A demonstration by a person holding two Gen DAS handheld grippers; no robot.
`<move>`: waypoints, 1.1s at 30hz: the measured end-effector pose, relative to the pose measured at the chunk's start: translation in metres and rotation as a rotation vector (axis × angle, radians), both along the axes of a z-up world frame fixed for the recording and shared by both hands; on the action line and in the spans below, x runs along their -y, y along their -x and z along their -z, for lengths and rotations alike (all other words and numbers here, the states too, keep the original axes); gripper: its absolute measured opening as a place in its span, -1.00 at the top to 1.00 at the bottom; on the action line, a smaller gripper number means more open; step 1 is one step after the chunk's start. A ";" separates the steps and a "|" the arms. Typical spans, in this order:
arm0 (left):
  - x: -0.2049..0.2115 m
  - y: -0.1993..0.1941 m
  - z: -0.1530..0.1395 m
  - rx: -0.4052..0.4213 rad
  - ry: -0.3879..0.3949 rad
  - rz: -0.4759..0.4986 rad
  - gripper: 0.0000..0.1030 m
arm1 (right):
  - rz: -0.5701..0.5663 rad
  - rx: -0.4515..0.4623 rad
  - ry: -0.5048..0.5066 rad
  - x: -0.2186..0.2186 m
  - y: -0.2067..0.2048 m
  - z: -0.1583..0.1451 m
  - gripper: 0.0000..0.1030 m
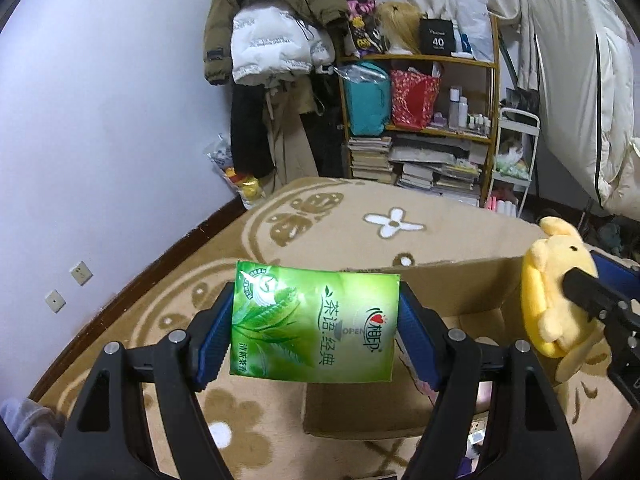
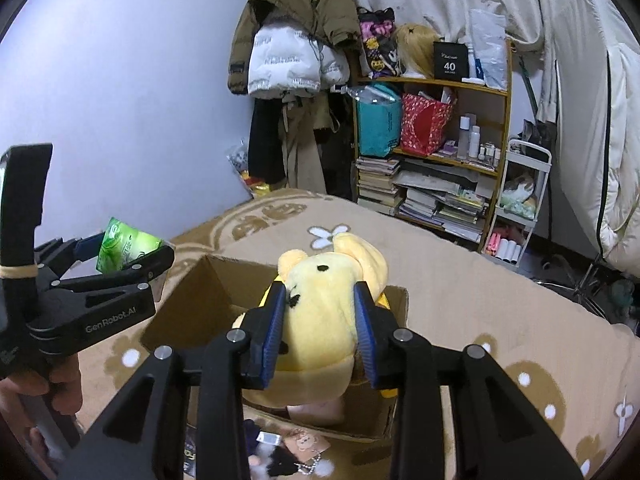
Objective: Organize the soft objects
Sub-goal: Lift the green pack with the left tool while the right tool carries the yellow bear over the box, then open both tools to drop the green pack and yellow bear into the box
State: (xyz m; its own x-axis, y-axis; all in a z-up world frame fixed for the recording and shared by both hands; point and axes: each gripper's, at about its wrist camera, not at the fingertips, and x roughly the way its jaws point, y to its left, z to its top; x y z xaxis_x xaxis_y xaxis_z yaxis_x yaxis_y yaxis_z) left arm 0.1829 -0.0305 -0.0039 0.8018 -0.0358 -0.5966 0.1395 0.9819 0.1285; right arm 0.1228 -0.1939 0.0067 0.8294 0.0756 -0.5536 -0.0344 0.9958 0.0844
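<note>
Left gripper (image 1: 316,332), seen from its own wrist camera: blue pads clamped on the two side edges of a green tissue pack (image 1: 314,326), held flat and raised above the patterned carpet (image 1: 280,216). Open cardboard box (image 1: 460,308) at about 3 o'clock of the pack, partly behind it.

Right gripper (image 2: 320,332), seen from its own wrist camera: pads pinching the head of a yellow plush toy (image 2: 324,320), squeezed between them and hanging over the box (image 2: 192,308) opening. Small dark items and a tagged trinket on the carpet (image 2: 480,280) at 6 o'clock of the box, too indistinct to identify.

Step in hand, as judged: carrying both soft items to the box, plush first. Next move calls for lowering the plush inside the walls before spreading the pads, then shifting the pack toward 3 o'clock over the opening; pack slippery, so a level grip until release.
</note>
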 end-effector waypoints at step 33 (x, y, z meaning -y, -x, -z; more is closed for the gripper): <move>-0.005 0.000 0.021 -0.081 0.024 -0.031 -0.98 | 0.006 -0.099 -0.053 0.006 -0.005 0.042 -0.66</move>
